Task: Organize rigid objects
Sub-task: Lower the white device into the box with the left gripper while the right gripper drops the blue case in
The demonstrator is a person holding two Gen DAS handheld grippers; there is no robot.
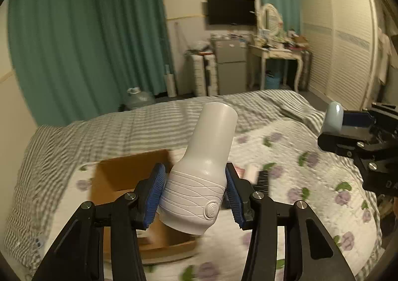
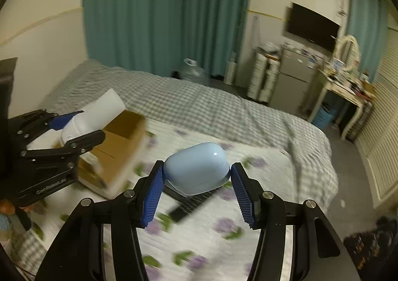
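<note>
Left tool pinches white bottle, neck tilted up-right; right tool pinches blue case. Floral bed, box, teal curtains.

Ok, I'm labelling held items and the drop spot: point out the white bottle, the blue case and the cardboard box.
white bottle (image 1: 199,176), left wrist view, on its ribbed lower body.
blue case (image 2: 196,169), right wrist view, on its rounded front.
cardboard box (image 2: 119,146), right wrist view, on its side wall.

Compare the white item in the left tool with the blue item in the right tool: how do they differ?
The white bottle-shaped object is tall with a narrow neck and ribbed lines; the blue case is a short, smooth, glossy pebble. The bottle sticks well past the left tool; the case barely passes the right tool. Both are held above the bed.
</note>
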